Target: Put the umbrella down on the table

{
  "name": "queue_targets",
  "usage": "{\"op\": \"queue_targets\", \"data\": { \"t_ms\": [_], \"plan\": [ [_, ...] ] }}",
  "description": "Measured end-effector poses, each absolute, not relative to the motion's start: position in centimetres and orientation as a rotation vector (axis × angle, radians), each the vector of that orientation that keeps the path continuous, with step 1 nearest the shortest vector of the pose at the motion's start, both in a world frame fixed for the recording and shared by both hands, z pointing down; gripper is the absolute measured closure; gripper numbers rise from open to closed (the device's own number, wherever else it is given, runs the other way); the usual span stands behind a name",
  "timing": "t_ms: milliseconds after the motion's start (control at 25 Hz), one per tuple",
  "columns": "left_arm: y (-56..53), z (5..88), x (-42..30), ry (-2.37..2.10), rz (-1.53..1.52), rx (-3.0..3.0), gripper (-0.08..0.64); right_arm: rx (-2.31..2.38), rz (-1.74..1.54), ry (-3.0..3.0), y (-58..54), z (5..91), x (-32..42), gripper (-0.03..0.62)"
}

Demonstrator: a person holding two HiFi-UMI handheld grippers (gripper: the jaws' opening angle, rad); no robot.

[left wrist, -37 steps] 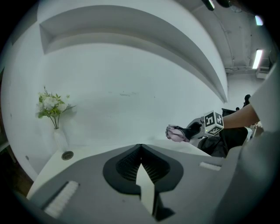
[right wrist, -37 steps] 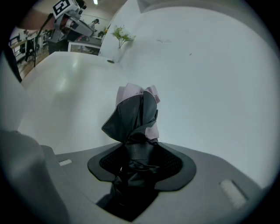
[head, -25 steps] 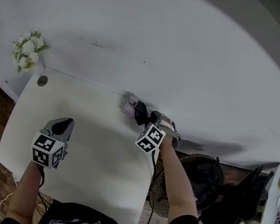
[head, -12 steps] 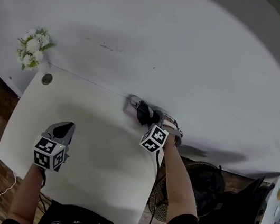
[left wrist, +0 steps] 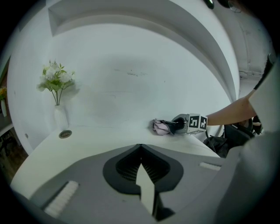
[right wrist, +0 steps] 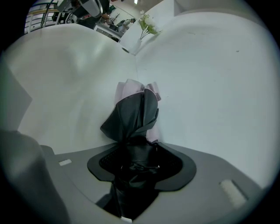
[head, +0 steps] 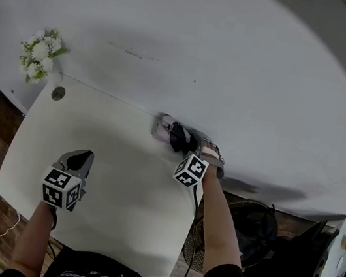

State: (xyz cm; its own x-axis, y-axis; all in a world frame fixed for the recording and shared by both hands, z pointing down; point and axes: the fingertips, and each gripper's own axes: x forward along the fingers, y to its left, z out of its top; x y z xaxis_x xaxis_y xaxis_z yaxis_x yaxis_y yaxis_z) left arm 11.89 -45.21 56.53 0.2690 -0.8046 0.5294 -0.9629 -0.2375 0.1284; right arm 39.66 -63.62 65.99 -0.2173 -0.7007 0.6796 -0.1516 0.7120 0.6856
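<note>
A folded umbrella [head: 166,129], black with pink cloth at its far end, lies low over the far edge of the white table [head: 118,184], close to the wall. I cannot tell whether it touches the tabletop. My right gripper [head: 182,145] is shut on the umbrella's [right wrist: 133,113] black part, which fills the gap between the jaws of the right gripper [right wrist: 135,162]. In the left gripper view the umbrella [left wrist: 162,127] shows at the right. My left gripper [head: 77,159] hovers over the table's near left part, its jaws together and empty in its own view [left wrist: 141,151].
A vase of white flowers [head: 37,57] stands at the table's far left corner, with a round cable grommet [head: 57,93] beside it. The white wall runs along the table's far edge. A fan [head: 242,233] and dark clutter sit on the floor to the right.
Both grippers have sunk a little towards the table. The right one has carried the umbrella slightly along the wall edge. Neither grip has changed.
</note>
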Motion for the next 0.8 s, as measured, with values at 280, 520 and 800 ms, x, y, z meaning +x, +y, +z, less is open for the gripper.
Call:
{"op": "queue_targets", "data": {
  "t_ms": [280, 520, 800],
  "plan": [
    [-44.7, 57.1, 12.2, -1.574, 0.499, 2.113, 0.555, 0.717, -0.554, -1.785, -63.3, 65.7, 39.5, 0.322],
    [-44.3, 56.6, 11.5, -1.588, 0.478, 2.111, 0.557, 0.756, -0.541, -1.768, -62.9, 65.1, 40.1, 0.24],
    [-43.3, 55.1, 10.7, -1.586, 0.424, 2.138, 0.557, 0.874, -0.507, -1.815, -60.0, 63.0, 40.8, 0.218]
  ]
}}
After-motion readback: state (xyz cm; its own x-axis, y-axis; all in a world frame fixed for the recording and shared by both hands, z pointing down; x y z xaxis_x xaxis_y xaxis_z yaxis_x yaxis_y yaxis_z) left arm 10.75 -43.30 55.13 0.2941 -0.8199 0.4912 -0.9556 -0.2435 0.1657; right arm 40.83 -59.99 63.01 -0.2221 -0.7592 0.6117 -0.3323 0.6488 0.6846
